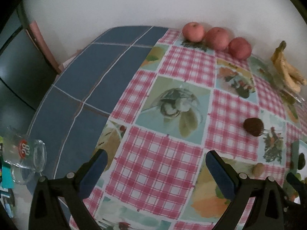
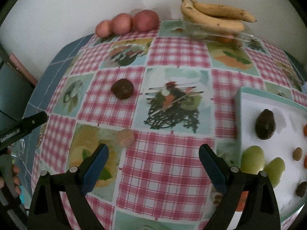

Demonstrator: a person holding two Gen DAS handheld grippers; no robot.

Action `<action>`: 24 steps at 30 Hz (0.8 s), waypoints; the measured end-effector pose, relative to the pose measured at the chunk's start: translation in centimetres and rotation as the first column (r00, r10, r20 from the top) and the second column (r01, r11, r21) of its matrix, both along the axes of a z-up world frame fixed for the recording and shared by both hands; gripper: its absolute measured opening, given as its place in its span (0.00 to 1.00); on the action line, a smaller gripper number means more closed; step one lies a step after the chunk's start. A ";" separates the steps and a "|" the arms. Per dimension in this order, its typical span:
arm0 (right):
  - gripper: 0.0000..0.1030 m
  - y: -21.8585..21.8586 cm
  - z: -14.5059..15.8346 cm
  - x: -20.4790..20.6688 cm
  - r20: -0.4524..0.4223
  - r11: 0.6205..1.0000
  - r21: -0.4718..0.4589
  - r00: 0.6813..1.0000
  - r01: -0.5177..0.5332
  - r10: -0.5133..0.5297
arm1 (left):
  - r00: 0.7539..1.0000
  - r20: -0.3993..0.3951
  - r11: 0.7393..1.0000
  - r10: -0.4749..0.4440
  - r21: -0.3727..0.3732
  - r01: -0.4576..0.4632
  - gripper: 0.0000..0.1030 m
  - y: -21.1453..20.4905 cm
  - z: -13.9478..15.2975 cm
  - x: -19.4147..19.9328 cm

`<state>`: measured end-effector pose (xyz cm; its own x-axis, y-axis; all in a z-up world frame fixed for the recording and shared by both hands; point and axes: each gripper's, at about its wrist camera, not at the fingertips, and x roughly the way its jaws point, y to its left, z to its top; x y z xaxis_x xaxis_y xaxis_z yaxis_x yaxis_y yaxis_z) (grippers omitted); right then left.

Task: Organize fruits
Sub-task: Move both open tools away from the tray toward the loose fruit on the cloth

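Observation:
Three red apples (image 1: 216, 38) (image 2: 127, 24) sit in a row at the table's far edge by the wall. Yellow bananas (image 2: 213, 14) (image 1: 287, 71) rest on a clear dish (image 2: 243, 36) to their right. A dark brown round fruit (image 2: 122, 88) (image 1: 253, 126) and a small tan walnut (image 2: 125, 137) (image 1: 258, 169) lie loose on the checked tablecloth (image 2: 165, 172). A white tray (image 2: 249, 103) at the right holds a dark avocado (image 2: 265, 124), green fruits (image 2: 252, 160) and small pieces. My left gripper (image 1: 154, 164) and right gripper (image 2: 153, 159) both hover open over the cloth, holding nothing.
A glass mug (image 1: 25, 159) lies on its side at the table's left, on the bare blue tiled top (image 1: 92, 72). A white wall backs the table. The left gripper's arm (image 2: 23, 124) and a person's hand (image 2: 15, 174) show at the right wrist view's left edge.

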<state>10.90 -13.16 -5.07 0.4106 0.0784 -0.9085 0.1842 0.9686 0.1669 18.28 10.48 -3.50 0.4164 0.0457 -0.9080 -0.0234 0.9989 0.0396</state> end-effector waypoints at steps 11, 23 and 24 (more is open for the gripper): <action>0.92 2.1 -2.6 0.8 -0.035 0.997 -0.043 0.997 -0.065 0.063 | 0.999 -0.039 1.000 0.007 0.022 -0.006 1.00 0.1 -1.9 0.6; 0.92 3.7 -4.2 1.3 -0.025 0.981 -0.162 0.995 -0.104 0.102 | 0.999 -0.049 1.000 0.002 0.013 -0.001 1.00 -0.1 -2.4 0.6; 0.92 3.7 -4.2 1.3 -0.020 0.982 -0.163 0.995 -0.099 0.097 | 0.999 -0.050 1.000 0.001 0.013 -0.001 1.00 -0.1 -2.4 0.6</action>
<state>12.21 -9.47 -9.27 0.3977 -0.0322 -0.9169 0.0879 0.9961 0.0031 18.88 10.34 -5.94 0.3702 0.0580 -0.9271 -0.0222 0.9983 0.0536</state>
